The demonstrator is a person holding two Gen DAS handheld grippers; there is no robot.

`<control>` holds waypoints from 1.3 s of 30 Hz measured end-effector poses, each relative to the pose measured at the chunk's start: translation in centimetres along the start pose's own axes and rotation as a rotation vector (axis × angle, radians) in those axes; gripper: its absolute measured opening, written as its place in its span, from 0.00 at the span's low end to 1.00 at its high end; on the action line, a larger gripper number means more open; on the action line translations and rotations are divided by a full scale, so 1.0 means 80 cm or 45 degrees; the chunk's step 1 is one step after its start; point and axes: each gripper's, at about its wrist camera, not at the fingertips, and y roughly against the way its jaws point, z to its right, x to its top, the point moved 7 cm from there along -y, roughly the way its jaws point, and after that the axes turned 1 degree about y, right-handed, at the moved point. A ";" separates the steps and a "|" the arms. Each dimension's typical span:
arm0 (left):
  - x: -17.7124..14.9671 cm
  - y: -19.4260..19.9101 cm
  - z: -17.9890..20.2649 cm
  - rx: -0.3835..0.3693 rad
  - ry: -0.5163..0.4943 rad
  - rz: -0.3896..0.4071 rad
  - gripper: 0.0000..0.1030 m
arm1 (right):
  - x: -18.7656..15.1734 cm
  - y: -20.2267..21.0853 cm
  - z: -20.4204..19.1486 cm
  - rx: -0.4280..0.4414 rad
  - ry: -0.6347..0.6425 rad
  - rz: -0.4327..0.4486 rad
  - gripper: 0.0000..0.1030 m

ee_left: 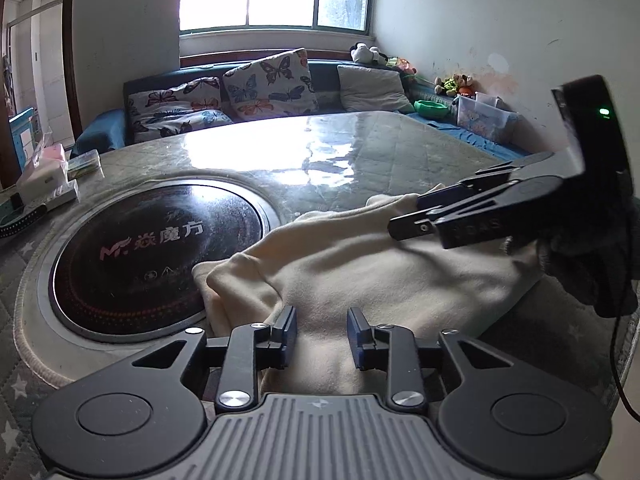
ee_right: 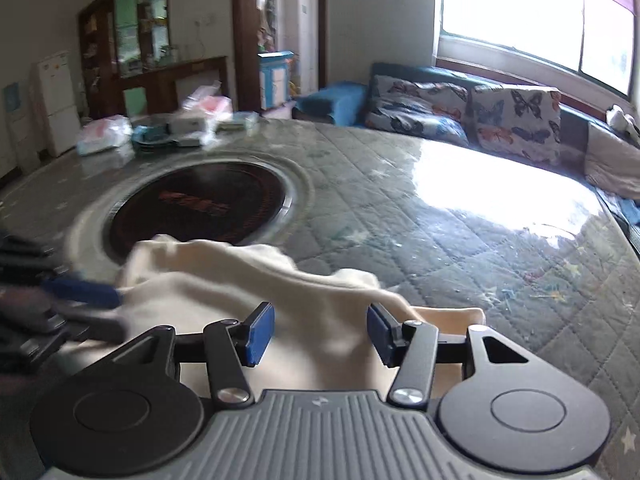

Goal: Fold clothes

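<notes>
A cream fleece garment point(ee_left: 360, 264) lies bunched on the quilted round table near its front edge; it also shows in the right wrist view point(ee_right: 240, 288). My left gripper point(ee_left: 322, 338) is open, its blue-padded fingers just above the garment's near part. My right gripper point(ee_right: 320, 336) is open over the garment's near edge. In the left wrist view the right gripper point(ee_left: 436, 210) reaches in from the right above the cloth. In the right wrist view the left gripper point(ee_right: 80, 292) is a blurred shape at the left, beside the cloth.
A black round induction hob point(ee_left: 156, 256) is set in the table point(ee_left: 320, 152), just left of the garment. Boxes and packets point(ee_left: 44, 184) sit at the table's far left. A sofa with butterfly cushions point(ee_left: 224, 96) runs behind the table.
</notes>
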 end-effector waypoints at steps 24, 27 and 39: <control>-0.012 0.037 0.016 0.069 -0.061 0.089 0.35 | -0.039 0.070 -0.109 0.127 0.227 0.092 0.52; -0.018 0.037 0.007 0.100 -0.031 0.078 0.35 | -0.039 0.068 -0.110 0.132 0.211 0.098 0.52; -0.033 0.041 -0.022 0.090 0.147 0.031 0.40 | -0.033 0.077 -0.140 0.168 0.353 0.112 0.52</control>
